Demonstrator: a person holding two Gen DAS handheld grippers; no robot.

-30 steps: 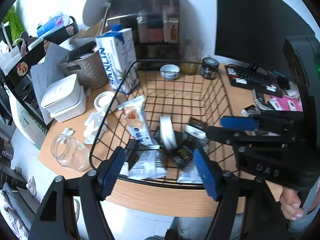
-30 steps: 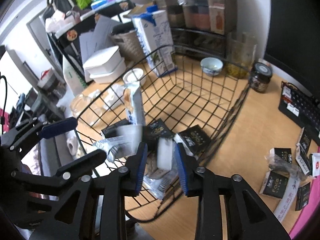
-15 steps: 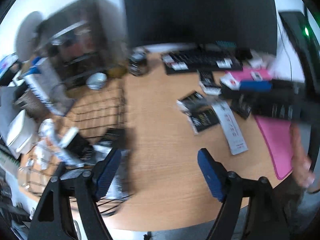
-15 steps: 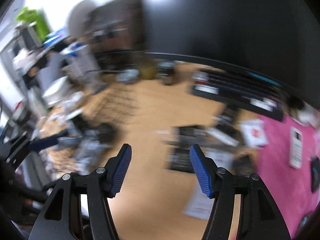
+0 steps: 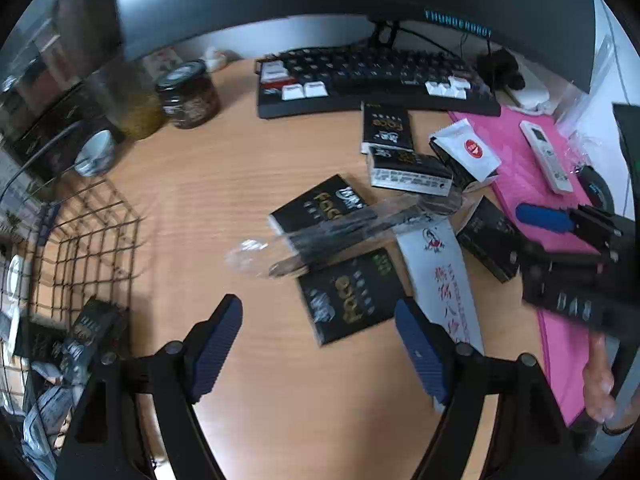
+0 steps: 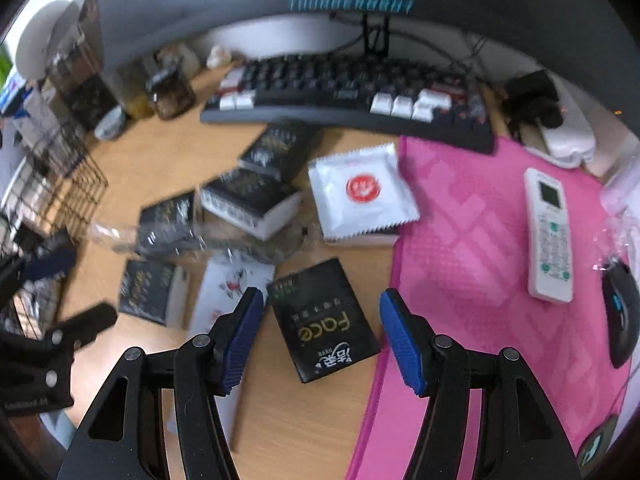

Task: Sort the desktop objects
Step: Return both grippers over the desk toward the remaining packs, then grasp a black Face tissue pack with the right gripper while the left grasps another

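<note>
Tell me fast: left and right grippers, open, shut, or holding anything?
Left gripper: open, empty, above a black Face packet.
Right gripper: jaws just opened, empty, another black Face packet between them, untouched.

Packets between basket, mat

Loose on the desk are counted: five black packets, one white sachet, one clear wrapper, one white printed sleeve. One keyboard, one remote, two jars, one wire basket.
</note>
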